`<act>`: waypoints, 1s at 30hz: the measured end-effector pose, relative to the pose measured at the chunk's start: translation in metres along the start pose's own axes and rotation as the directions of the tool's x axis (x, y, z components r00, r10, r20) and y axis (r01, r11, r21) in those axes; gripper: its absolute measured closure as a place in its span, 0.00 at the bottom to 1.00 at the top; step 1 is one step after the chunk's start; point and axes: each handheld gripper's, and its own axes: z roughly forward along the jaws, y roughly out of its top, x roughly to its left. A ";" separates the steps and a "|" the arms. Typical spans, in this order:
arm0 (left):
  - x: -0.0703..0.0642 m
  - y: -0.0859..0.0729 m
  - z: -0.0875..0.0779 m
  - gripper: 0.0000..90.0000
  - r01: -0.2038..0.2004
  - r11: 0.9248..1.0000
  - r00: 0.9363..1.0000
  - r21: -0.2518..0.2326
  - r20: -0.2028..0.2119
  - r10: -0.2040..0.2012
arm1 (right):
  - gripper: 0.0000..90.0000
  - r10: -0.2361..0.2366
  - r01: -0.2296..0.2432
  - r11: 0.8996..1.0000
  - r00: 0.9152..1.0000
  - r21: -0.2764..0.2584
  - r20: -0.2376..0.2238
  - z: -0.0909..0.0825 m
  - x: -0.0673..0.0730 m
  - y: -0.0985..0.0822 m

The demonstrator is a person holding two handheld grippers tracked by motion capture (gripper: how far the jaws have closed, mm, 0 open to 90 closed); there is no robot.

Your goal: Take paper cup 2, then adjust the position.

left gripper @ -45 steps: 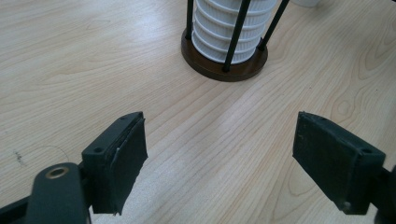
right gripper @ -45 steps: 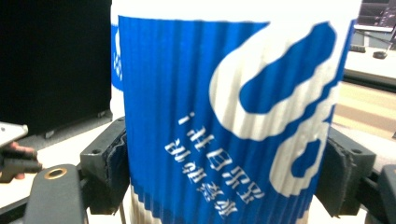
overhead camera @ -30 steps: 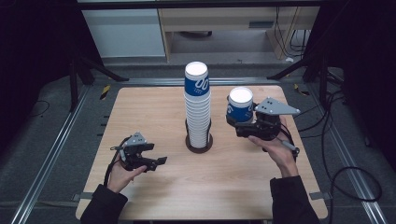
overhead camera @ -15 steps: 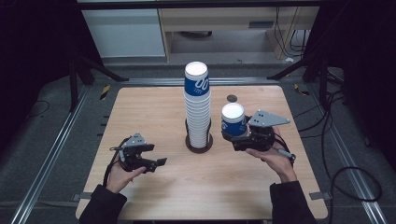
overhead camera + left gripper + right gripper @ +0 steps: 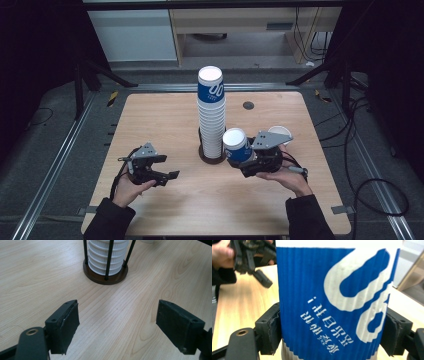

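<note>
Since a second ago the right claw has come down and toward the person, from beside the top of the stack to just right of its base, carrying one blue and white ribbed paper cup with it. That cup is upside down, its white bottom facing up, and the right claw's jaws are clamped on its corrugated wall from both sides; it hangs above the light wooden table, though whether its rim already touches the wood is hard to judge from above. Another white cup sits on the table just behind the right hand. The tall stack of matching paper cups stands in its round dark holder with thin upright rods at the table's middle. The left claw has stayed where it was, low over the table well left of the stack, jaws spread wide with nothing between them.

Such a cup is light and thin-walled, so I judge it will crush under a hard squeeze; the ribbing gives decent friction. Mid-wall, where the pads sit now, seems the best hold.
</note>
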 end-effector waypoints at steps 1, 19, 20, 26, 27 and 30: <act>0.000 0.000 0.000 0.20 -0.002 1.000 1.000 -0.002 0.002 0.002 | 0.22 -0.005 0.005 1.000 1.000 0.006 -0.006 0.001 0.001 -0.001; -0.012 0.005 0.000 0.20 -0.066 0.997 0.994 0.027 0.091 0.063 | 0.22 -0.090 0.106 0.988 0.986 0.114 -0.140 0.034 0.018 -0.014; -0.013 0.005 -0.001 0.20 -0.070 0.997 0.993 0.027 0.095 0.068 | 0.22 -0.094 0.111 0.987 0.985 0.117 -0.145 0.035 0.019 -0.014; -0.019 0.007 -0.001 0.20 -0.098 0.995 0.988 0.034 0.119 0.093 | 0.22 -0.116 0.145 0.978 0.977 0.153 -0.181 0.046 0.025 -0.018; -0.020 0.007 -0.001 0.20 -0.105 0.994 0.987 0.036 0.125 0.099 | 0.22 -0.119 0.149 0.976 0.975 0.159 -0.187 0.048 0.026 -0.018; -0.024 0.009 0.001 0.20 -0.124 0.991 0.984 0.050 0.132 0.116 | 0.22 -0.130 0.167 0.970 0.970 0.174 -0.203 0.052 0.030 -0.020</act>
